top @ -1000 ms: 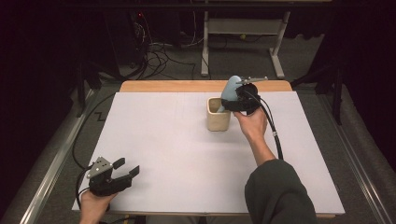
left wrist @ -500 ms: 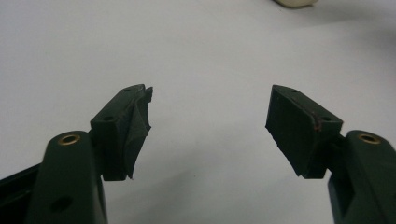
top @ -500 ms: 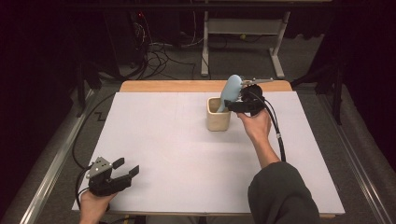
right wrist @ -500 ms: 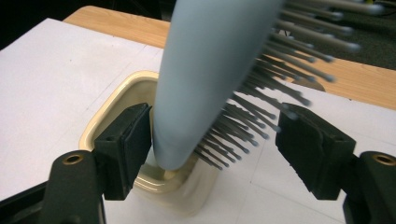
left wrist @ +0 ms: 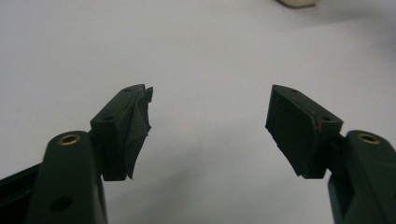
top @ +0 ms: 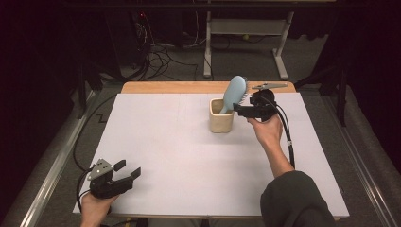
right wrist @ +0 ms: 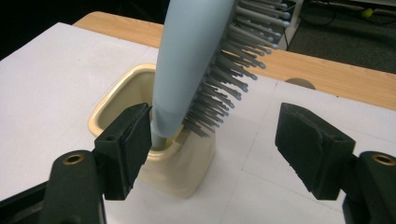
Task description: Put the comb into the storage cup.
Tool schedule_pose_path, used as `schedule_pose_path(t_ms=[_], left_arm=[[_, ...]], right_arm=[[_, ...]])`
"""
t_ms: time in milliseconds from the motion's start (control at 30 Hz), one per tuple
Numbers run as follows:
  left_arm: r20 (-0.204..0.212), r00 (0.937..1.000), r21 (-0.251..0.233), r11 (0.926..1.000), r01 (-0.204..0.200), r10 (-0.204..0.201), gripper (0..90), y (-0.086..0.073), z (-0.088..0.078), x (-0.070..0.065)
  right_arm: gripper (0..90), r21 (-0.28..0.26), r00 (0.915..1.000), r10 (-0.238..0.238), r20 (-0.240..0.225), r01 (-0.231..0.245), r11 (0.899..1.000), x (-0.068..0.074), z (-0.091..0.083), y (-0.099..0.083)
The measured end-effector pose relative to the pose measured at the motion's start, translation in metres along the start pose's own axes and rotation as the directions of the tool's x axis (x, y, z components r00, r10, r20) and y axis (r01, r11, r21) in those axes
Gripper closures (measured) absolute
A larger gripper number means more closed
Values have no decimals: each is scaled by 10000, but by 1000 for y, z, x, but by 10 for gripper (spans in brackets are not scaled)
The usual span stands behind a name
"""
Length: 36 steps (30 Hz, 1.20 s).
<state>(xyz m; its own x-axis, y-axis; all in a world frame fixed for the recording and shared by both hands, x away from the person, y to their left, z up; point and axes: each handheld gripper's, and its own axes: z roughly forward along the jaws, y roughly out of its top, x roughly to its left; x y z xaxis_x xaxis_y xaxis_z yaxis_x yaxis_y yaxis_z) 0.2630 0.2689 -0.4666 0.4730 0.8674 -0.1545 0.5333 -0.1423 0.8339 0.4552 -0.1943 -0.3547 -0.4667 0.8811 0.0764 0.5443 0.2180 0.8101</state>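
Leaning in the beige cup (top: pixel 221 122) near the desk's far edge, the blue hairbrush (top: pixel 234 93) stands unaided (handle down), so my right tongs (top: pixel 239 110) gape empty beside it; left tongs (top: pixel 130 173) idle open at the near-left corner.

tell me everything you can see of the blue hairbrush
The hairbrush looks like pale blue plastic, with a smooth oval back and rows of grey, ball-tipped bristles on its other face. It stands handle-down in the cream cup, leaning towards the right gripper, its head rising well above the rim. The open jaws flank it in the right gripper view without pressing on it.
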Motion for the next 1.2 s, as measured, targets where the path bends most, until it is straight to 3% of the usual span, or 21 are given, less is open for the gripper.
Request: schedule_pose_path(t_ms=[300,1200], left_arm=[[13,10000,-44,10000,22,-22,309,0,0,0],[18,10000,-15,10000,79,-79,309,0,1,0]], right_arm=[[293,-300,10000,-85,-29,84,9995,-2,-12,-5],[297,-479,9995,-281,-152,273,9985,-7,-38,-18]])
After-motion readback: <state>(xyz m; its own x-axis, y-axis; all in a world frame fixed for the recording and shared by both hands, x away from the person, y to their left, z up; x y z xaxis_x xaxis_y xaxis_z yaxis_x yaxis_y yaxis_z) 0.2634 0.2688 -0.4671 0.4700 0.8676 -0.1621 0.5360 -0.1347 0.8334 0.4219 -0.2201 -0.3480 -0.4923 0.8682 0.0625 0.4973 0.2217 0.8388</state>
